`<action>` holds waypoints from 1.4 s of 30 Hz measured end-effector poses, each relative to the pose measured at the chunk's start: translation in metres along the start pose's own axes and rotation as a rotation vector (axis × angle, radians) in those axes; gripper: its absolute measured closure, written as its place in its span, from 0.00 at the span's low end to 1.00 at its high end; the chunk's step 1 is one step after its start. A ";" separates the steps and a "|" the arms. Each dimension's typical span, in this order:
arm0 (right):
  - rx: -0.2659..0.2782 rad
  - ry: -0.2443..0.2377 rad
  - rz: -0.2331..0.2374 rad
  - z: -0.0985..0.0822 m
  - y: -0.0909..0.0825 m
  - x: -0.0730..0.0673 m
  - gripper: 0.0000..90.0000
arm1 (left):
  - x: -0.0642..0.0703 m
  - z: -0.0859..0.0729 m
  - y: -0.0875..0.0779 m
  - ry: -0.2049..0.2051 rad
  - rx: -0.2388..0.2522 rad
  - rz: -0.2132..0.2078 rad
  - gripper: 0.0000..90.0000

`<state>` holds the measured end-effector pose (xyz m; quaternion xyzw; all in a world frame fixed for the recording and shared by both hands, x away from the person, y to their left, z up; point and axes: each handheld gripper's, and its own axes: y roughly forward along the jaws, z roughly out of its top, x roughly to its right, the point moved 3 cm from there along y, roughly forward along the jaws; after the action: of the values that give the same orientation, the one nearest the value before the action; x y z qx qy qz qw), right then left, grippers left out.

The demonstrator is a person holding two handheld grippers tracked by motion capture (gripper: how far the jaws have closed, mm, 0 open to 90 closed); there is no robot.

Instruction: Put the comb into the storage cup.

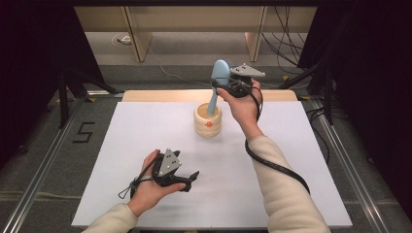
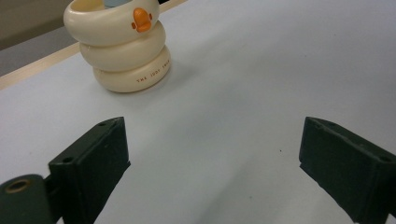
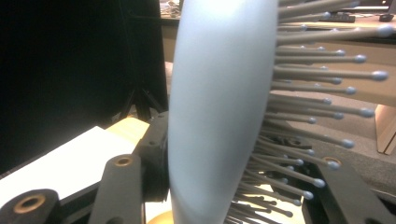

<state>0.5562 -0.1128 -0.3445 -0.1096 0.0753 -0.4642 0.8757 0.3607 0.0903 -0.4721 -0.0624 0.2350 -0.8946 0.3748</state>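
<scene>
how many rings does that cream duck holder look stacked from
3. The cream ceramic duck-face holder shows three bulging rings: the top one bears the orange beak, the middle sits under it, and the bottom one, with small lettering, rests on the white table.

High view looks down over the white table (image 1: 145,145); both gripper views sit close behind their jaws, the left sharing the cream ringed ceramic holder (image 1: 208,121) (image 2: 119,51).

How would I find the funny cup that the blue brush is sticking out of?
Look at the white table and go to its far edge, near the middle. There stands a cream holder shaped like three fat rings stacked up, with a little orange duck beak on the top ring. A pale blue hairbrush pokes up out of it, held by the right gripper.
</scene>
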 end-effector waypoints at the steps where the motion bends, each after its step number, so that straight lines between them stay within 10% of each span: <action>1: -0.001 0.000 0.001 0.000 0.000 0.000 0.56 | 0.000 0.000 0.000 0.000 0.000 0.000 0.09; 42: -0.033 0.014 -0.012 -0.014 0.015 0.001 0.55 | 0.001 0.000 0.000 0.004 -0.002 -0.002 0.09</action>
<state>0.5655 -0.1068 -0.3617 -0.1211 0.0885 -0.4688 0.8705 0.3602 0.0898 -0.4721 -0.0612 0.2365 -0.8949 0.3735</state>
